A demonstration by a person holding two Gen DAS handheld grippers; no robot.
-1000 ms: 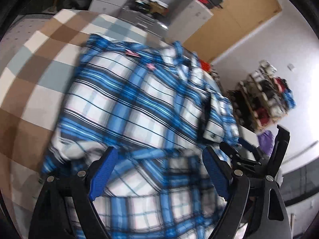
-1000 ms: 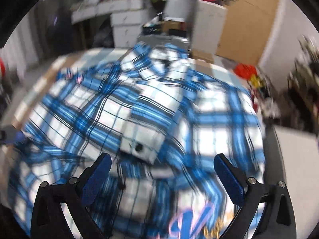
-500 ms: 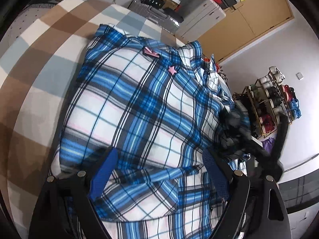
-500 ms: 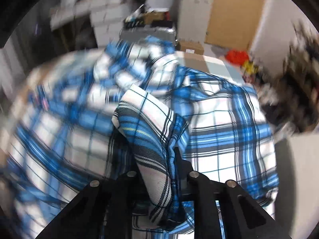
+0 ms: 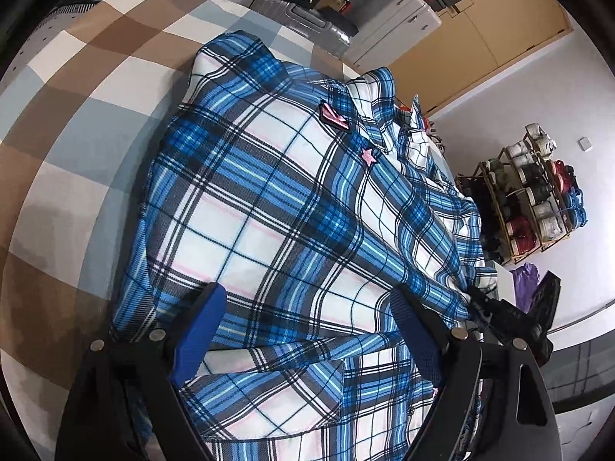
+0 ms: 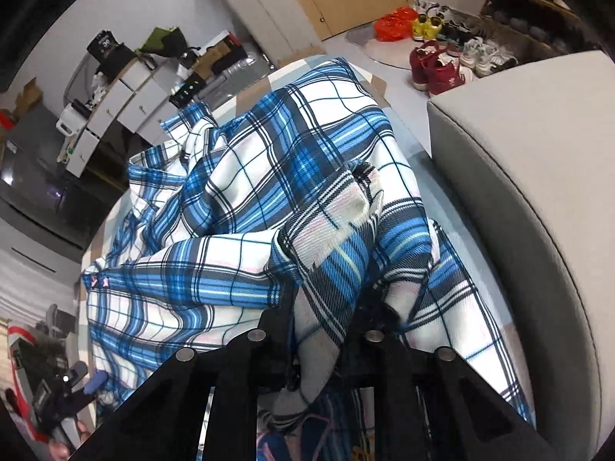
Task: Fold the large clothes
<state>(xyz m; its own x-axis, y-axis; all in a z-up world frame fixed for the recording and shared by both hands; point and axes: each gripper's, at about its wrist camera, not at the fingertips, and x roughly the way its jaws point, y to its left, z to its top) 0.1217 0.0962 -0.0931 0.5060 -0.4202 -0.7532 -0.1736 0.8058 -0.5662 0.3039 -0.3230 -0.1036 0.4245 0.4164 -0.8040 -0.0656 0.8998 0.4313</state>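
Observation:
A large blue-and-white plaid shirt (image 5: pixel 292 207) with small pink patches lies spread on a bed. My left gripper (image 5: pixel 307 326) hovers open just above the shirt's near part, and its blue pads (image 5: pixel 200 330) straddle the flat cloth without pinching it. In the right wrist view the shirt (image 6: pixel 246 199) is bunched up. My right gripper (image 6: pixel 326 307) holds a thick fold of it, which hides the fingertips. Its jaws are opening a little with the cloth still pressed between them. The right gripper (image 5: pixel 499 315) also shows at the shirt's right edge in the left wrist view.
The bed cover (image 5: pixel 77 123) is checked in brown, grey-blue and white. A grey padded block (image 6: pixel 519 176) stands close on the right. Suitcases (image 5: pixel 388 27), white drawers (image 6: pixel 127 103) and a wooden wardrobe (image 5: pixel 496 27) line the far side. A shoe rack (image 5: pixel 534 199) and loose shoes (image 6: pixel 434 69) are on the floor.
My right gripper went from wide open to shut on a fold of the shirt, then rolled and swung sideways, dragging the cloth. My left gripper sank slightly and stayed open.

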